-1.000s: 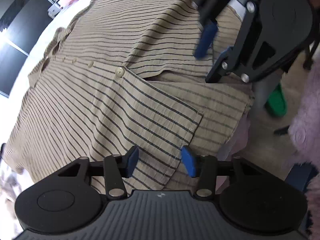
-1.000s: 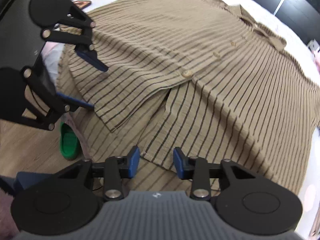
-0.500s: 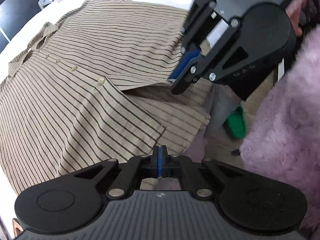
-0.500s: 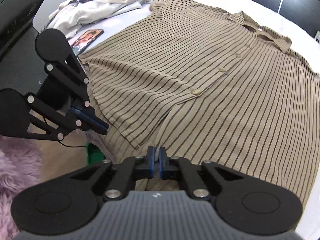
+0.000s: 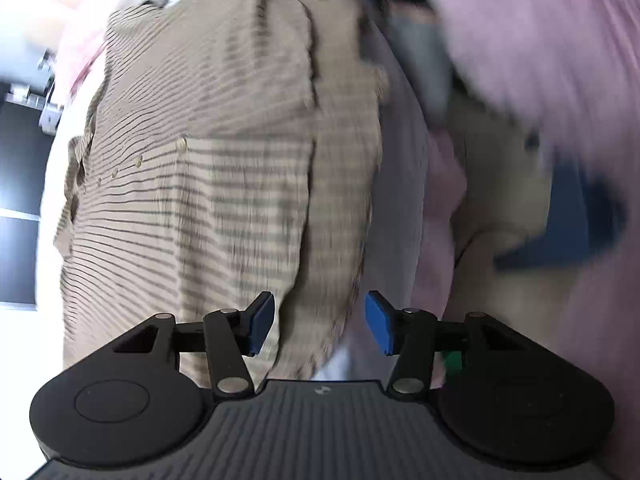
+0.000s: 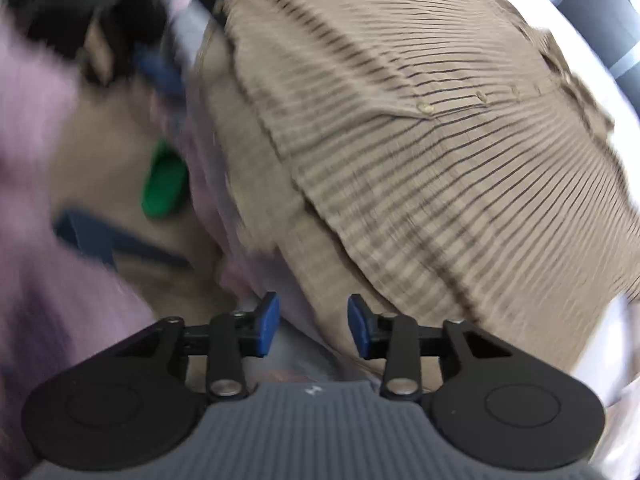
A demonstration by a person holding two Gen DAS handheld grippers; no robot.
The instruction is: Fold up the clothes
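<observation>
So the striped shirt (image 5: 208, 184) is lying spread out flat, front up and buttoned, on what looks like a white bed (image 6: 612, 340), filling the middle and left of the left wrist view and the upper right of the right wrist view. Far as I can tell the folding hasn't really started: no sleeve or side is turned over and the hem isn't brought up, so basically all the folds are still to do. Only the bottom of the front placket is flapped open a bit near the hem. Both pictures are pretty smeared, so take the fine detail with a grain of salt. Orientation: the collar (image 6: 560, 64) sits at the upper right in the right wrist view and at the left edge in the left wrist view, with the button row (image 5: 138, 162) running from it toward the hem, so the long axis goes collar to hem, and the hem end is the one nearest the claws. Left claw (image 5: 320, 322) has just been opening and its pads are apart, over the hem edge but not pinching it. Right claw (image 6: 312, 326) has also just been opening, pads apart, nothing gripped, hanging just off the hem at the bed's edge.
</observation>
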